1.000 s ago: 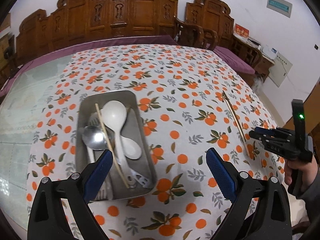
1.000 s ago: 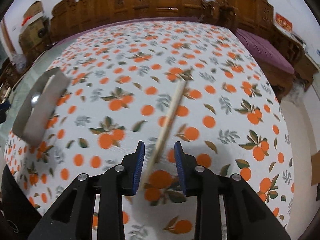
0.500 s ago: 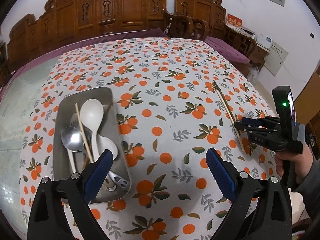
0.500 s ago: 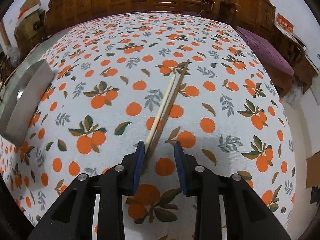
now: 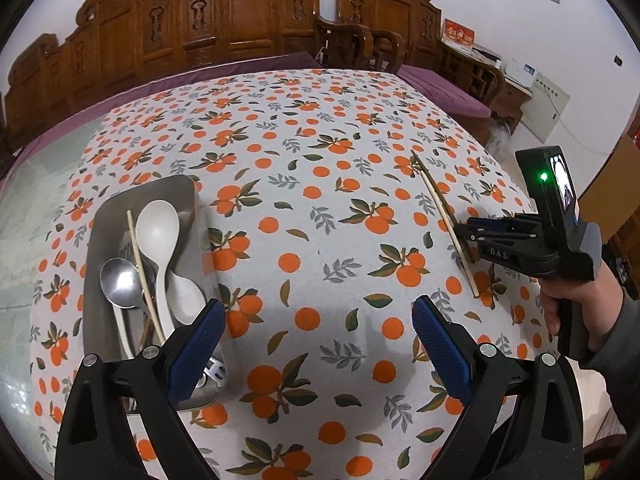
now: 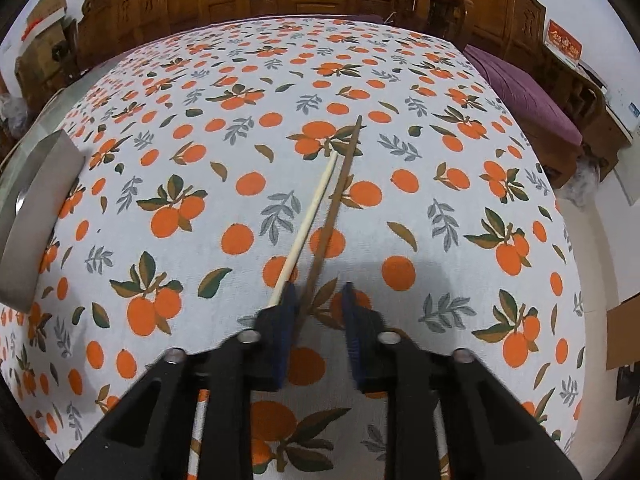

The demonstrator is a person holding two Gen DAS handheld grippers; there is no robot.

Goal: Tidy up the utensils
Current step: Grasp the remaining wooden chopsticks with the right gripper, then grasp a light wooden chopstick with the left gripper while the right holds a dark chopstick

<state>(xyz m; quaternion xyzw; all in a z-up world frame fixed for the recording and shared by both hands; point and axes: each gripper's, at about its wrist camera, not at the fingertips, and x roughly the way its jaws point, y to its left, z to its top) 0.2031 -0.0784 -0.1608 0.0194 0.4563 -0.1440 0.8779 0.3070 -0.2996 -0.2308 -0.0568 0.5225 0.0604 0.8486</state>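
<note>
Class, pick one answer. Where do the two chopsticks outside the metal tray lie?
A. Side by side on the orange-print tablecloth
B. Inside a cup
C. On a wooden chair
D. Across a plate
A: the pale chopstick and the dark chopstick lie side by side on the tablecloth, well apart from the metal tray.

A matt, woven-looking white cloth printed with oranges [image 5: 320, 216] covers the table. At its left edge a dull brushed-metal rectangular tray [image 5: 188, 196] holds a glossy steel spoon [image 5: 120, 282] and smooth matt white plastic spoons [image 5: 158, 228]. Near the right edge lie a pale, unvarnished wooden chopstick [image 6: 308, 224] and a darker brown one [image 6: 334, 204]. The black plastic right gripper [image 6: 316, 320] has ribbed blue pads [image 6: 286, 320].
</note>
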